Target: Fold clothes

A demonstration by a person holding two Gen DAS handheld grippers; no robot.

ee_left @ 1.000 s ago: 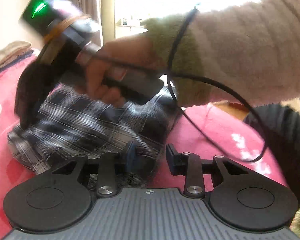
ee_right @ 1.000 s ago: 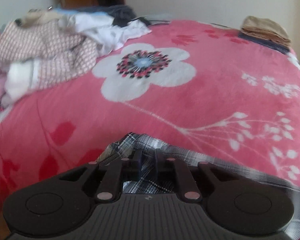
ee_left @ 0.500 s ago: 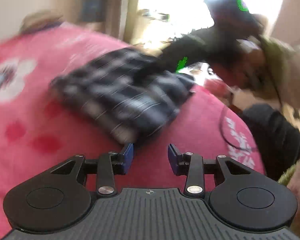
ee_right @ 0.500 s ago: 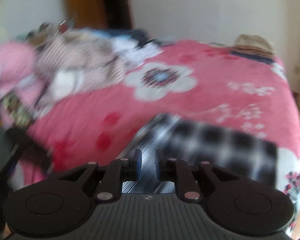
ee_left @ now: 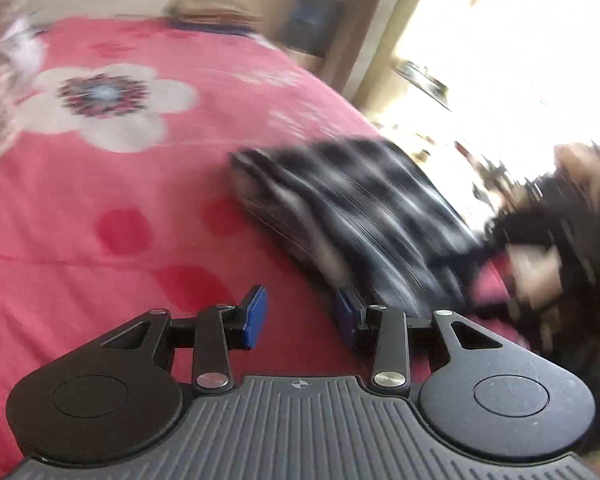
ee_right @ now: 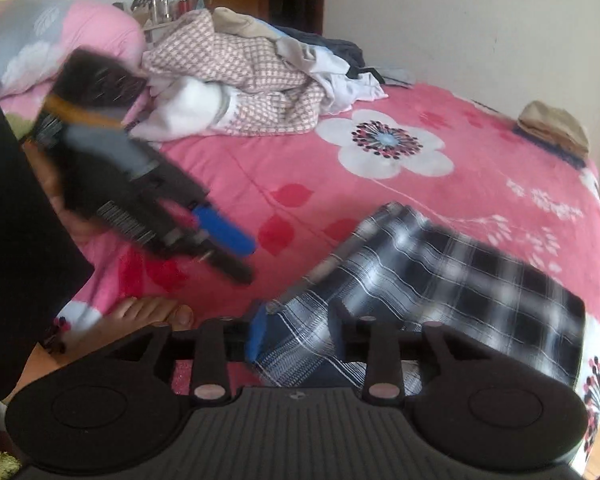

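A folded black-and-white plaid garment [ee_right: 452, 280] lies on the pink flowered bedspread [ee_right: 380, 200] near its front edge. My right gripper [ee_right: 298, 330] is open, its fingers standing either side of the garment's near corner, with cloth still lying between them. The left gripper [ee_left: 299, 316] is open with nothing between its blue pads [ee_left: 254, 316], just short of the garment [ee_left: 352, 208], which is blurred by motion. From the right wrist view the left gripper [ee_right: 224, 240] hangs over the bed to the garment's left.
A heap of unfolded clothes [ee_right: 240, 76] and a pink pillow [ee_right: 60, 36] fill the bed's far left. A small folded beige stack [ee_right: 552, 132] sits at the far right corner. A bare foot [ee_right: 152, 316] stands beside the bed. A bright window [ee_left: 520, 40] lies beyond.
My right gripper has opened and let go of the plaid garment, which now lies flat. Both grippers have drawn back, the left swinging off to the garment's left.
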